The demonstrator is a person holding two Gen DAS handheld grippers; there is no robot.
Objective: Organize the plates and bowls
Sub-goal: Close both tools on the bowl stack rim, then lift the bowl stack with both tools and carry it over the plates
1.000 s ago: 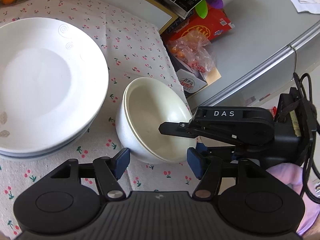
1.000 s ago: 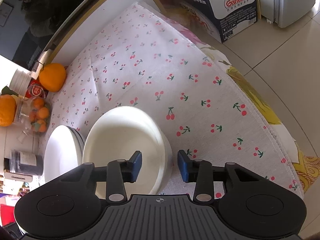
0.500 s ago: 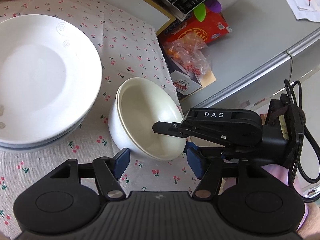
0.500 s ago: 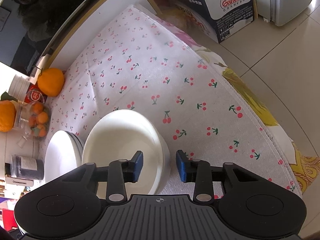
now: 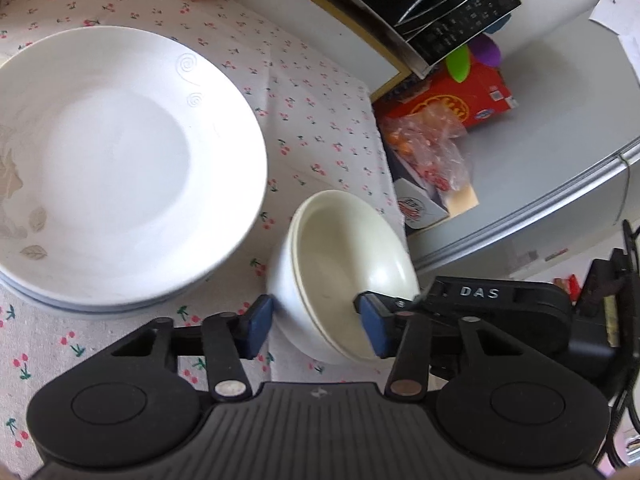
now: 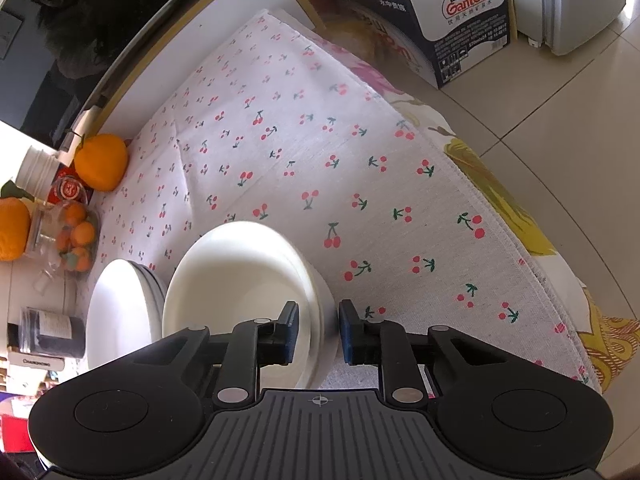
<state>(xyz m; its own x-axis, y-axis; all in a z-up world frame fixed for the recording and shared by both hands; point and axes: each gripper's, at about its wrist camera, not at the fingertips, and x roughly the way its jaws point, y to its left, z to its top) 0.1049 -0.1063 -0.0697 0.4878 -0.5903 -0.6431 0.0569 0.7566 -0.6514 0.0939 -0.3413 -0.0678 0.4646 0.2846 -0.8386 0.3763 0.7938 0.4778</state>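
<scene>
While "DAS" shows on our right claw [image 5: 394, 308] and "GamEn" on a box [image 6: 460, 12], both claws straddle the stacked bowls' [image 5: 344, 276] rim unclosed, left claw [image 5: 318, 330] too, beside plates [image 5: 112, 168] on the cherry-print table [image 6: 320, 160].

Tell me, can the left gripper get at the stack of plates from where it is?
Probably yes. The left gripper is open and holds nothing, and the stack of plates sits just to its left on the tablecloth. Only the nested bowls lie between its fingers, so it must back off first.
</scene>
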